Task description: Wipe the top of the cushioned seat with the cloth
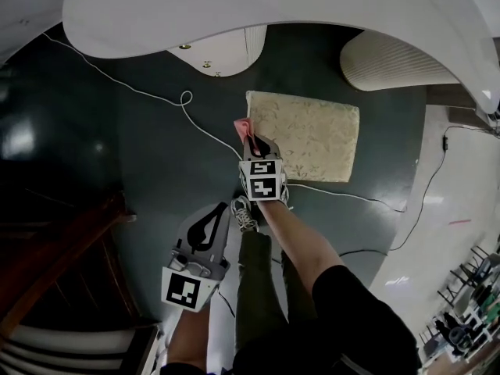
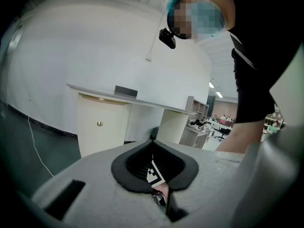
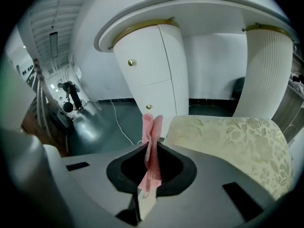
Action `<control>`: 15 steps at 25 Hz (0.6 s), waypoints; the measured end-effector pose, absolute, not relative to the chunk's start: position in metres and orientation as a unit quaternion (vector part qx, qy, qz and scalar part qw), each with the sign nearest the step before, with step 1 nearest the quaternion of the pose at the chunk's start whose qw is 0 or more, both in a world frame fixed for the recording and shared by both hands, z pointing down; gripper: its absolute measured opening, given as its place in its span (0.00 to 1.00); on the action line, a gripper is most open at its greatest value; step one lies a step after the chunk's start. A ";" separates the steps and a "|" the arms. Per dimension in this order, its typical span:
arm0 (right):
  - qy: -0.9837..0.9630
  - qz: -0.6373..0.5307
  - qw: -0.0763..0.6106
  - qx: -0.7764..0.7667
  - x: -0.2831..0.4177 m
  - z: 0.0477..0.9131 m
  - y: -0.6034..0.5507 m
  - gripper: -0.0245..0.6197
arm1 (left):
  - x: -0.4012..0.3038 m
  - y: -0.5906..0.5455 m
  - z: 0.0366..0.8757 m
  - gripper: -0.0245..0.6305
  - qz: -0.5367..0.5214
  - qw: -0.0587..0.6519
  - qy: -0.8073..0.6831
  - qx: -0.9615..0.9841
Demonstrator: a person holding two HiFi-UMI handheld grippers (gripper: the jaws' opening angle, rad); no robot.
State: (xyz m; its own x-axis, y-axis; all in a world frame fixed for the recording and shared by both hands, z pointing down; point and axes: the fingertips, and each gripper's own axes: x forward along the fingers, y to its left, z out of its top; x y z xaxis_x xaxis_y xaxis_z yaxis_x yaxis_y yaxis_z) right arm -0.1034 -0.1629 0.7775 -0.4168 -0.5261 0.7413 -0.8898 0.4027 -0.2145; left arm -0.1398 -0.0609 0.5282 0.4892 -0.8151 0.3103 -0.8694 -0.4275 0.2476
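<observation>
The cushioned seat is a low cream pad with a leaf pattern, standing on the dark floor. In the right gripper view the cushioned seat fills the lower right. My right gripper hovers by the seat's near left corner, shut on a pink cloth. The pink cloth stands up from between the jaws of the right gripper. My left gripper hangs lower left by the person's leg, shut and holding nothing. In its own view the left gripper points up toward the desk.
A white cable loops over the floor left of the seat and runs under it. A curved white desk overhangs the far side, with a ribbed column and a cabinet. Wooden stair rails stand left.
</observation>
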 end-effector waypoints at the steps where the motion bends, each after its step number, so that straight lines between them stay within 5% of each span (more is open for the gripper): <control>1: -0.783 0.305 0.305 0.449 -0.105 0.782 -0.164 0.07 | -0.143 -0.059 0.528 0.06 0.071 0.190 -0.503 0.840; 15: -0.722 0.296 0.351 0.518 0.029 0.783 -0.173 0.07 | -0.105 -0.058 0.530 0.07 0.082 0.195 -0.455 0.865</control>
